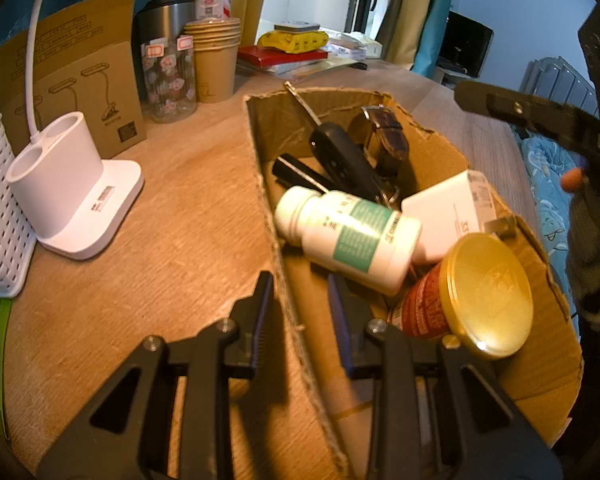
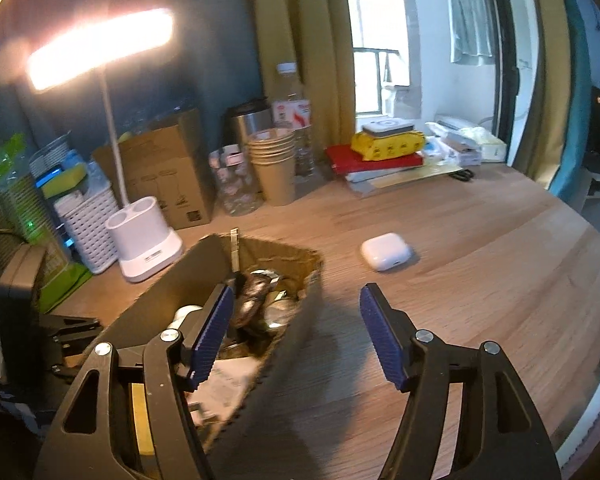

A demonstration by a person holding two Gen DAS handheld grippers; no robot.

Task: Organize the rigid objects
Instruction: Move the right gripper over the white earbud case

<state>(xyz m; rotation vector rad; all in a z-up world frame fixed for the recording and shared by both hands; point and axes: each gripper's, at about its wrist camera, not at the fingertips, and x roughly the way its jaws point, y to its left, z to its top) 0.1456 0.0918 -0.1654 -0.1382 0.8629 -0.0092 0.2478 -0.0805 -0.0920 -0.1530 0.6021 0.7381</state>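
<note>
Looking like the white earbud case (image 2: 386, 256) is the next pickup, sitting alone on the wooden desk (image 2: 500, 280), ahead and slightly right of the right gripper (image 2: 296, 332); lying flat with its long side running roughly crosswise to the fingers, maybe angled a bit; clearly nearer the right hand than the left. Right gripper standing well open, nothing between the pads, straddling the right wall of the cardboard box (image 1: 284, 288) with one finger over the inside and one over bare desk. Left gripper (image 1: 300, 312) nearly closed, pinching the box's left wall between its pads, seemingly steadying it. Already lying inside the box: a white pill bottle (image 1: 352, 236), a red tin with a gold lid (image 1: 472, 300), a white carton (image 1: 452, 208), a car key (image 1: 340, 156), a watch (image 1: 384, 136), a dark pen-like thing, hard to tell. Nothing standing between the right fingers and the case, just open desk; only needing to clear the box wall first, since snagging it could drag the box against the left grip. Clutter further back, well apart: lamp base (image 2: 146, 236), paper cups (image 2: 274, 164), patterned jar (image 2: 236, 184), water bottle (image 2: 294, 116), steel tumbler (image 2: 248, 120), yellow pack (image 2: 388, 144) on a stack of books, white basket (image 2: 88, 224).
</note>
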